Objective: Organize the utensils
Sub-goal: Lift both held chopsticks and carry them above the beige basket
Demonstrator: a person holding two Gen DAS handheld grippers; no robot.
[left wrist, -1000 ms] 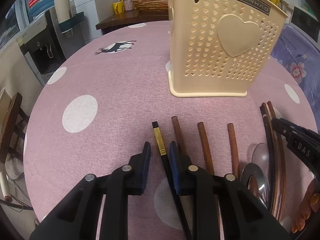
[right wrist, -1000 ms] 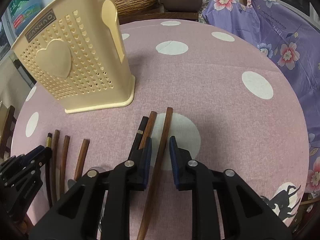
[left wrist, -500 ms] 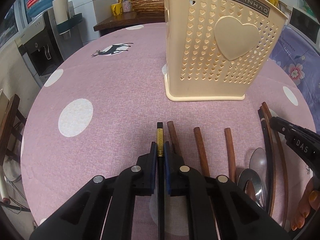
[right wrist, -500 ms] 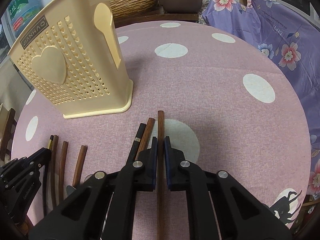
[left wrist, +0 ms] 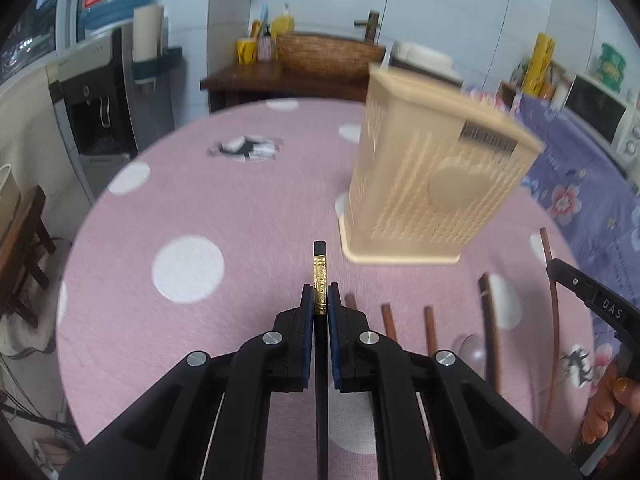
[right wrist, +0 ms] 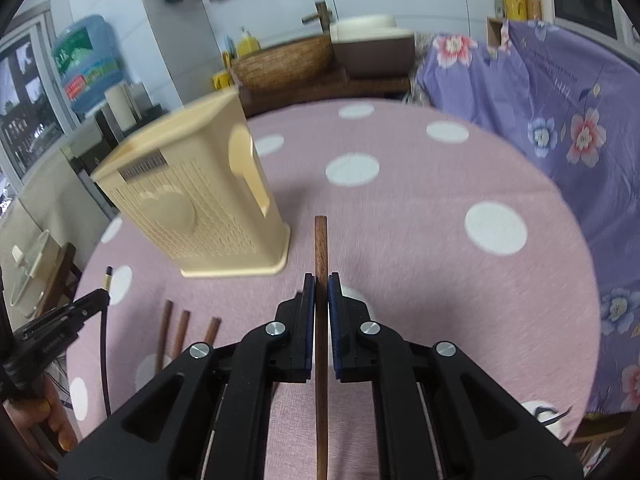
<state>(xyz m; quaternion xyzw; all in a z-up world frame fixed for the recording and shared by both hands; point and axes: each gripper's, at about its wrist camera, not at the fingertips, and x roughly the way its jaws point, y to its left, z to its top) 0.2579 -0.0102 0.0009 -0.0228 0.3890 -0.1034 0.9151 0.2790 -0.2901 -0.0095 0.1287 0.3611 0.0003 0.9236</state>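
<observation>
Both grippers are clamped tight — the left gripper (left wrist: pixel 320 300) on a black chopstick (left wrist: pixel 319 272) with a gold band, the right gripper (right wrist: pixel 321 292) on a brown wooden chopstick (right wrist: pixel 320 248), each stick poking out above the pink tablecloth (left wrist: pixel 192 208). The cream holder (left wrist: pixel 432 184) stands just beyond. Gripped near one end, either stick could pivot — then it hits the rim rather than dropping in
</observation>
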